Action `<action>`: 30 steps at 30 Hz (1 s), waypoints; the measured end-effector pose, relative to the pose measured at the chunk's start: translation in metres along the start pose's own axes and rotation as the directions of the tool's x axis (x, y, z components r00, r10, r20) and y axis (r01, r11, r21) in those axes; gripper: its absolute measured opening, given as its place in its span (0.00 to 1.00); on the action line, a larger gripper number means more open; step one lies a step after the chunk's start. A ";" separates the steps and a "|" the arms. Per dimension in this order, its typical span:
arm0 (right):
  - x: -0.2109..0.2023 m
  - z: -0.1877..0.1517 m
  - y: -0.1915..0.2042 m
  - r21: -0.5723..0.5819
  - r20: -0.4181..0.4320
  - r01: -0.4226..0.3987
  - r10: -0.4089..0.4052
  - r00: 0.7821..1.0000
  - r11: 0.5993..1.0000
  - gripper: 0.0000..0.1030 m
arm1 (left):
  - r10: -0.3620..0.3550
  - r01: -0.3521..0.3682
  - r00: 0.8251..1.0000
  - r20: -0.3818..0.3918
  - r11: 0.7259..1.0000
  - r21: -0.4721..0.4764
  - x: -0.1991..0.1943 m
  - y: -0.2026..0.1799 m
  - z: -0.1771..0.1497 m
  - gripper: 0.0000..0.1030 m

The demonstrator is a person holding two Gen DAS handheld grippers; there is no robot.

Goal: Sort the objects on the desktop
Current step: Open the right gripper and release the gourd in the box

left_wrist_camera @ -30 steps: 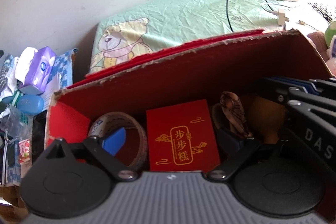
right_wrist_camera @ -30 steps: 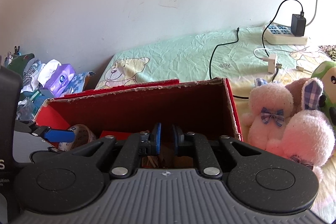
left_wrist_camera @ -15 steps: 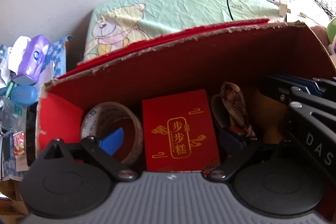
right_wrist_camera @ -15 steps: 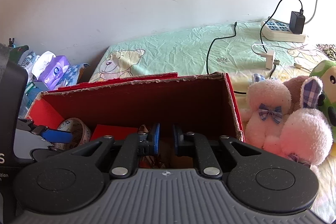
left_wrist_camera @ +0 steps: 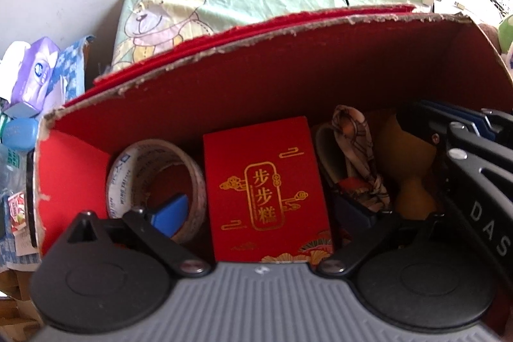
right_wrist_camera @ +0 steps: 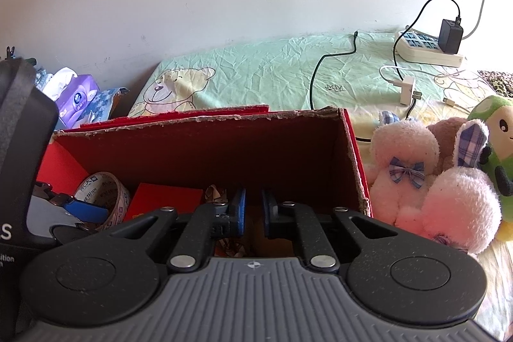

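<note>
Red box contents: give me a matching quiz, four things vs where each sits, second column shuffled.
Things:
1. tape roll
2. red packet
3. patterned scarf
4. plush toys

Places:
A. middle of the red box
B. outside the box, beside its right wall
C. left end of the box
D. in the box, right of the packet

Pairs: 1-C, 2-A, 3-D, 4-B

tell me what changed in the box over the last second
The left gripper moved in over the red box, its view tilting down onto the contents. Nothing was gripped or released. Tape roll, red packet and the nearly closed right gripper stayed put.
</note>
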State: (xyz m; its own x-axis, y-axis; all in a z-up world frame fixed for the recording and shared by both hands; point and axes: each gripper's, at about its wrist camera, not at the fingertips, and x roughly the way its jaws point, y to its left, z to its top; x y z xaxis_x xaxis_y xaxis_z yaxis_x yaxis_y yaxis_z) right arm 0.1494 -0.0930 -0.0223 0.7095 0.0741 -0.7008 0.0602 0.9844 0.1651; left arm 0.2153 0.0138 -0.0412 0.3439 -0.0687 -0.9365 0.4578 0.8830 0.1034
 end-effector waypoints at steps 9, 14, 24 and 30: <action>0.000 0.000 0.000 0.004 -0.005 -0.012 0.012 1.000 1.000 0.09 | 0.011 -0.011 1.000 0.011 1.000 -0.006 -0.004 0.001 -0.002 0.95; -0.005 -0.002 0.000 0.013 0.032 -0.009 0.009 0.999 1.000 0.09 | 0.037 -0.037 0.999 0.019 0.999 -0.023 -0.006 0.002 -0.003 0.95; -0.008 -0.002 0.001 0.010 0.055 0.009 -0.010 0.998 1.000 0.09 | 0.116 -0.109 0.990 0.085 0.991 -0.084 -0.026 0.007 -0.013 0.95; -0.008 -0.002 0.002 0.009 0.059 0.020 -0.020 0.998 1.000 0.09 | 0.129 -0.113 0.982 0.138 0.987 -0.117 -0.045 0.015 -0.023 0.95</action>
State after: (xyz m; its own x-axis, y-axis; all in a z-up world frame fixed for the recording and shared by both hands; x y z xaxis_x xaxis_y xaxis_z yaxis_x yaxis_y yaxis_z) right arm 0.1421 -0.0916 -0.0176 0.7483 0.0447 -0.6618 0.0805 0.9842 0.1576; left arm 0.1876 0.0409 -0.0049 0.5101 -0.0178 -0.8600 0.3171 0.9333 0.1688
